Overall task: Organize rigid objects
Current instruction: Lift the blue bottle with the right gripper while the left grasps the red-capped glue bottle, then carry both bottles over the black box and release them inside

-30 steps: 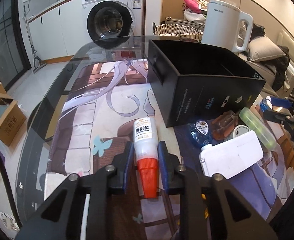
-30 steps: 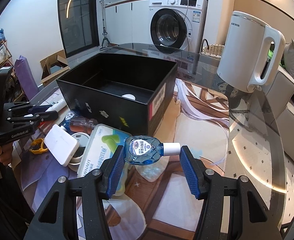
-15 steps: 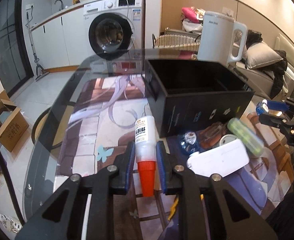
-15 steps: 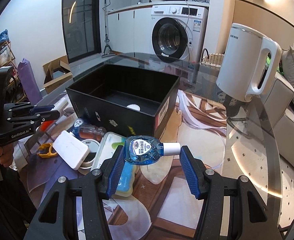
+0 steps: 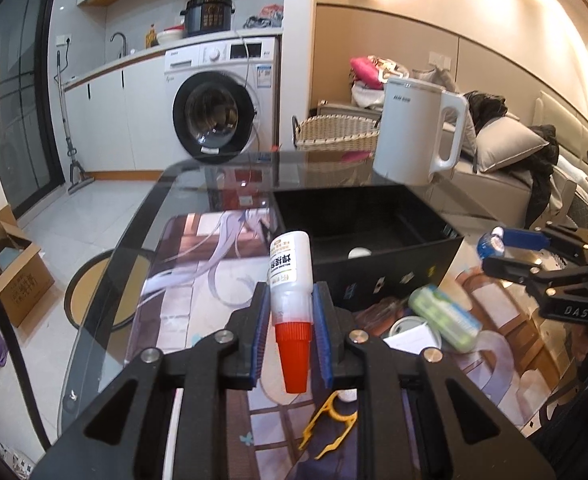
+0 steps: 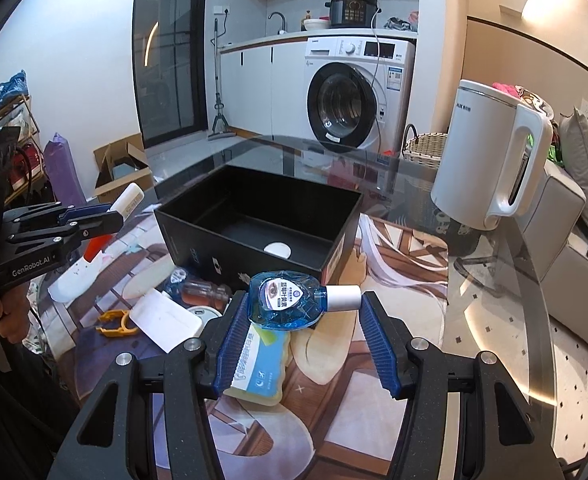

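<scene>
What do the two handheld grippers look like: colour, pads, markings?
Both are matte black with silver screws and ribbed blue pads on the fingers. The left gripper reads "GenRobot.AI" in white on its side; the right gripper shows "DAS" on its body. No cables or sleeves can be made out.

A white kettle [image 6: 490, 160] is standing on the glass table [image 6: 494, 280], its handle facing the sofa [image 5: 534, 168]. Beyond the table a washer [image 5: 217, 108] is sitting under a counter, a cooker [image 5: 207, 16] resting on top (its cord hanging down the front). A wicker basket [image 5: 334, 134] is sitting beside the washer, and a cardboard box [image 5: 13, 276] is lying open on the floor.
</scene>
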`<action>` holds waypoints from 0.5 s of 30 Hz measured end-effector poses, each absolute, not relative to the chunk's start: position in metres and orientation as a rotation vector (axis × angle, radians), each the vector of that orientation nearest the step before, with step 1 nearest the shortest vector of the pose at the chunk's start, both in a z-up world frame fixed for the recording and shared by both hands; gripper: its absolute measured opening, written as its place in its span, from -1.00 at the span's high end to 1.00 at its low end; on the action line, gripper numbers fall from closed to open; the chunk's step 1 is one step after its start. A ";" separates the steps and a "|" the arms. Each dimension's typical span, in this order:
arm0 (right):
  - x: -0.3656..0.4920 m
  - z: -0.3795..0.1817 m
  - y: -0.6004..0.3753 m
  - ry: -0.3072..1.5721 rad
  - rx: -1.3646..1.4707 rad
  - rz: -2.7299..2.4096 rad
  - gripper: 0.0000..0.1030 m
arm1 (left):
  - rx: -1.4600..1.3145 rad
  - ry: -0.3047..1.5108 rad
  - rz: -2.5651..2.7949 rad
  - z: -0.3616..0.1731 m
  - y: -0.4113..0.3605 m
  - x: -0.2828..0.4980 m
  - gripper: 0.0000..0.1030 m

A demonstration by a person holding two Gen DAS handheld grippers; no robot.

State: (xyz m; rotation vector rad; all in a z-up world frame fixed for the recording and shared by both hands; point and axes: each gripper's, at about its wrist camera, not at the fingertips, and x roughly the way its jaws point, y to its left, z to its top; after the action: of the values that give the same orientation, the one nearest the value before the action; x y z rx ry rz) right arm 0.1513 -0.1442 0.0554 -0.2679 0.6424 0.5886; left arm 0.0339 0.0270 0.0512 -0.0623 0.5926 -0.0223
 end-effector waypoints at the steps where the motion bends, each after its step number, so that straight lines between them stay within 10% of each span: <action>1: 0.151 0.056 -0.144 0.639 -0.265 0.589 -0.10 | -0.064 0.586 -0.025 0.054 0.026 0.034 0.62; 15: 0.161 0.068 -0.139 0.587 -0.208 0.613 -0.10 | -0.042 0.491 -0.065 0.080 0.002 0.049 0.62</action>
State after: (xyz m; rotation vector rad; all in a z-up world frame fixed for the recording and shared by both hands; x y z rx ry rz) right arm 0.1614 -0.1393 0.0679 -0.2078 0.5872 0.6133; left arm 0.0494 0.0021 0.0799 -0.0416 0.4908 -0.0646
